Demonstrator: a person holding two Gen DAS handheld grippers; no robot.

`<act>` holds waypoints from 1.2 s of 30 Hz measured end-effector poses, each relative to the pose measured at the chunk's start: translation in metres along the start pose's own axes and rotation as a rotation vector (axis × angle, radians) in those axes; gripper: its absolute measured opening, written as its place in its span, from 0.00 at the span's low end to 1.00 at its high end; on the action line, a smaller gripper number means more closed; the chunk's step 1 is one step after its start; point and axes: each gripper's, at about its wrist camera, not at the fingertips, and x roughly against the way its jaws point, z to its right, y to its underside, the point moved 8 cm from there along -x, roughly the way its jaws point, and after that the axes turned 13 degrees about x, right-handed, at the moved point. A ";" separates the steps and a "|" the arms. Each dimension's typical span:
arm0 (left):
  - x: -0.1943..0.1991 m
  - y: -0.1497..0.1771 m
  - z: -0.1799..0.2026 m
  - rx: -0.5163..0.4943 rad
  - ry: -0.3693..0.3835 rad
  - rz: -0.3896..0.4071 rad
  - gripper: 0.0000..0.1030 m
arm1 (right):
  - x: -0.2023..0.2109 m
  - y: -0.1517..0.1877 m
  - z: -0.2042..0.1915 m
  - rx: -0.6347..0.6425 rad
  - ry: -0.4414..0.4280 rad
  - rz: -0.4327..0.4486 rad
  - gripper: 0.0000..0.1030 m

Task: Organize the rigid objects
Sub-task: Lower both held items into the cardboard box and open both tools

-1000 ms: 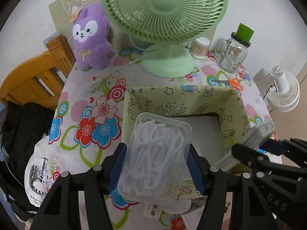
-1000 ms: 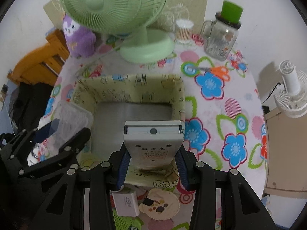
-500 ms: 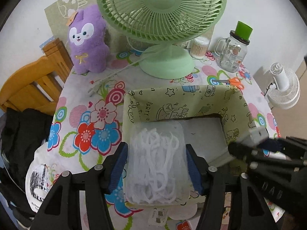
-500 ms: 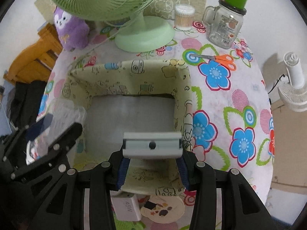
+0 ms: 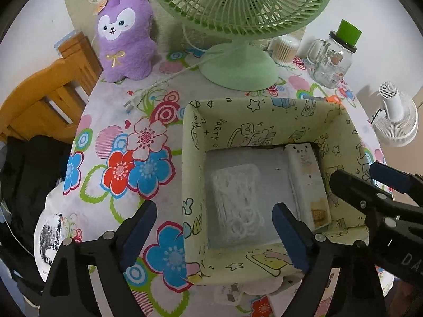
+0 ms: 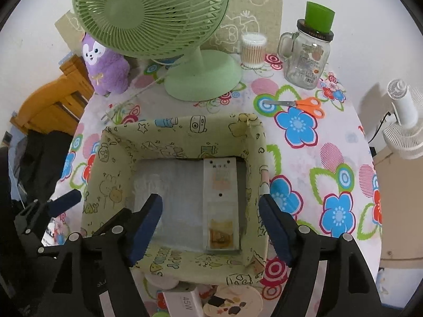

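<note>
Flowered cloth is covering the counter (image 6: 304,142), with a green fan (image 6: 158,21), a purple plush toy (image 5: 124,39), a glass jar (image 6: 309,60), scissors (image 6: 298,104) and a cotton swab tub (image 6: 253,50) standing toward the white wall.

You are holding both tongs over the fabric bin (image 5: 267,119). Left tongs (image 5: 211,227) are standing apart, having just been opening, nothing between the pads. Right tongs (image 6: 210,219) likewise, just opened and empty. The clear box of floss picks (image 5: 236,200) is lying flat on the bin floor, left side; the long white box (image 6: 220,200) is lying beside it along the right wall.

Risks, as I judge them: the bin's soft walls are sitting close to your open pads, so pulling away at a slant could snag the rim and drag the bin. A charger (image 6: 182,302) and a small round dish (image 6: 232,301) are waiting at the near edge, close to slipping off if bumped.
</note>
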 end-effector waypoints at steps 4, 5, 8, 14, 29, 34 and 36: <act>0.003 0.000 0.000 -0.007 -0.004 0.012 0.91 | 0.003 0.005 0.002 -0.006 0.004 -0.004 0.76; 0.005 0.000 0.000 -0.011 -0.004 0.014 0.92 | 0.004 0.006 0.003 -0.008 0.005 -0.004 0.76; 0.010 0.001 0.001 -0.018 -0.003 0.023 0.92 | 0.008 0.010 0.005 -0.016 0.011 -0.002 0.76; 0.026 0.005 0.005 -0.033 0.012 0.046 0.95 | 0.022 0.018 0.006 -0.025 0.029 0.013 0.78; 0.061 0.025 0.012 -0.062 0.039 0.088 0.98 | 0.061 0.038 0.004 -0.027 0.076 0.063 0.83; 0.069 0.029 0.011 -0.050 0.050 0.098 0.98 | 0.073 0.043 0.002 -0.032 0.073 0.080 0.83; 0.072 0.031 0.011 -0.043 0.056 0.097 0.98 | 0.076 0.045 0.002 -0.028 0.093 0.081 0.83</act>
